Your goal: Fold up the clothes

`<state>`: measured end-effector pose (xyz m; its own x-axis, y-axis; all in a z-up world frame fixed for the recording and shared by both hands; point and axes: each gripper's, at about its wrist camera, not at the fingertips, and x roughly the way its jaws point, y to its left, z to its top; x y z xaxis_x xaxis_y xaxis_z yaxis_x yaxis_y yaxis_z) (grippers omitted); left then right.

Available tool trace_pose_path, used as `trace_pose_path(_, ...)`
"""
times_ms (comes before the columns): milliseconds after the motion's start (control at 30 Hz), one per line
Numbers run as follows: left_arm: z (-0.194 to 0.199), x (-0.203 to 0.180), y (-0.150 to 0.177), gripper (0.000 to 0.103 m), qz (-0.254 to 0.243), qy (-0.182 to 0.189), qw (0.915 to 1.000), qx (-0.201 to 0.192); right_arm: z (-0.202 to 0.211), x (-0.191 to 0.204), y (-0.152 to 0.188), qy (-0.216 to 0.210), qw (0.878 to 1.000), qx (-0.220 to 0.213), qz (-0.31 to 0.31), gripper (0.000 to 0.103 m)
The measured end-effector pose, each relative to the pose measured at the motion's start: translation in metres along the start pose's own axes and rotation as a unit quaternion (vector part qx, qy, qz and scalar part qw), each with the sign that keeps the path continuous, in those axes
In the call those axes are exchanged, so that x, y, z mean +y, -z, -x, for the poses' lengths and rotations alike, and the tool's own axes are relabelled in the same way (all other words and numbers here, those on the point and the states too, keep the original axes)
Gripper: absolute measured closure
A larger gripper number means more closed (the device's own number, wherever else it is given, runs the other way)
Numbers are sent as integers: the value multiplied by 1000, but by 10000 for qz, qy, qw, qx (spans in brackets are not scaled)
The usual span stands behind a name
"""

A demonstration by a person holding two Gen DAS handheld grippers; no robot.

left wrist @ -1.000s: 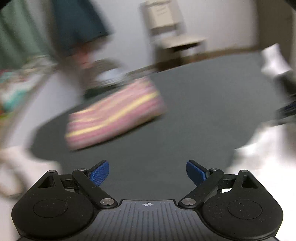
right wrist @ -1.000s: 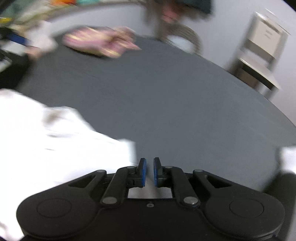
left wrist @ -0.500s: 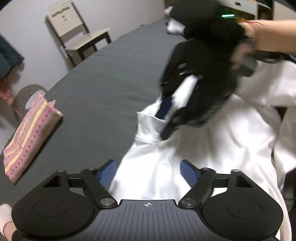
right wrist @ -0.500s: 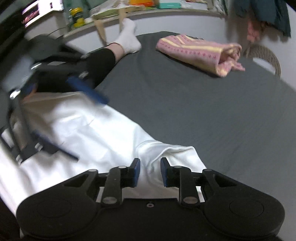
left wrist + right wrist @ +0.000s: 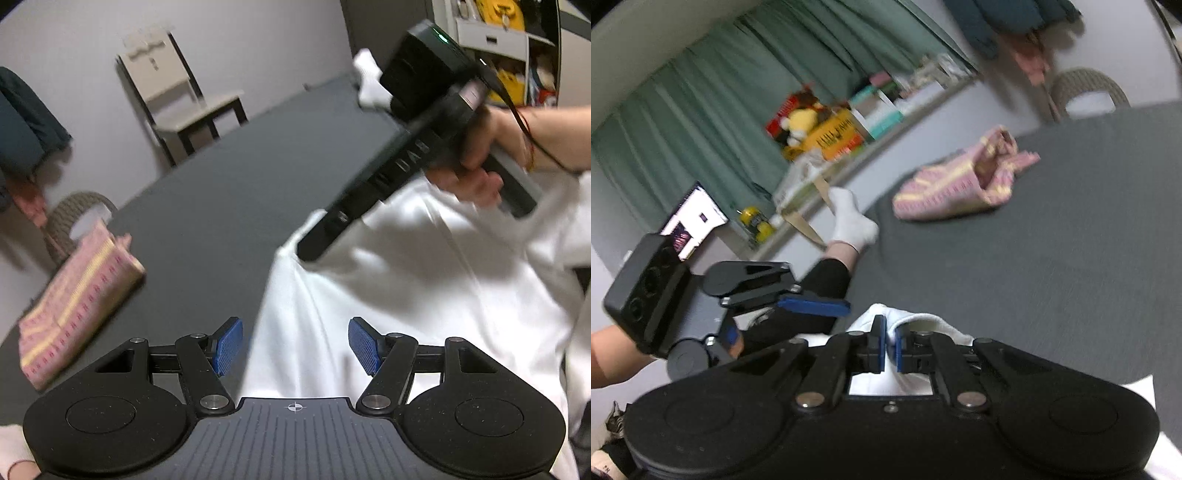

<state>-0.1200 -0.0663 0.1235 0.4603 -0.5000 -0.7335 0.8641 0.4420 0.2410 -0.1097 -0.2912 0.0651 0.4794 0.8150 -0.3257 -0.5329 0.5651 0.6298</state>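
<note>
Right gripper (image 5: 891, 345) lifted, pinching white garment (image 5: 406, 295) edge; left gripper (image 5: 295, 349) spread above it.

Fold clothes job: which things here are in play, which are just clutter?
In play: white garment, right gripper shut on its edge, left gripper open over it, folded pink striped cloth.
Clutter: chair, wicker basket, shelf boxes, laptop.

We count one white garment (image 5: 406, 295), one folded pink striped cloth (image 5: 74, 306), two grippers (image 5: 295, 347) (image 5: 891, 343), one chair (image 5: 181, 103), one wicker basket (image 5: 74, 218) and one white sock (image 5: 849, 221).
</note>
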Motion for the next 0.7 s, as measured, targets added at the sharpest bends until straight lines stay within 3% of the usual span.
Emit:
trace_pose_path(233, 21, -12, -23, 41, -600, -10, 9976, -353, 26, 17, -7, -283, 9966, -431, 640, 97)
trace_pose_path(300, 26, -9, -30, 65, -592, -145, 9975, -368, 33, 18, -7, -347, 9954, -450, 770, 97)
trace_pose_path(400, 31, -4, -37, 81, -599, -65, 9978, -262, 41, 23, -7, -365, 9937, -503, 933, 97)
trace_pose_path(700, 34, -20, -47, 81, -997, -139, 9946, -265, 48, 31, -5, -740, 9889, -599, 1137, 97)
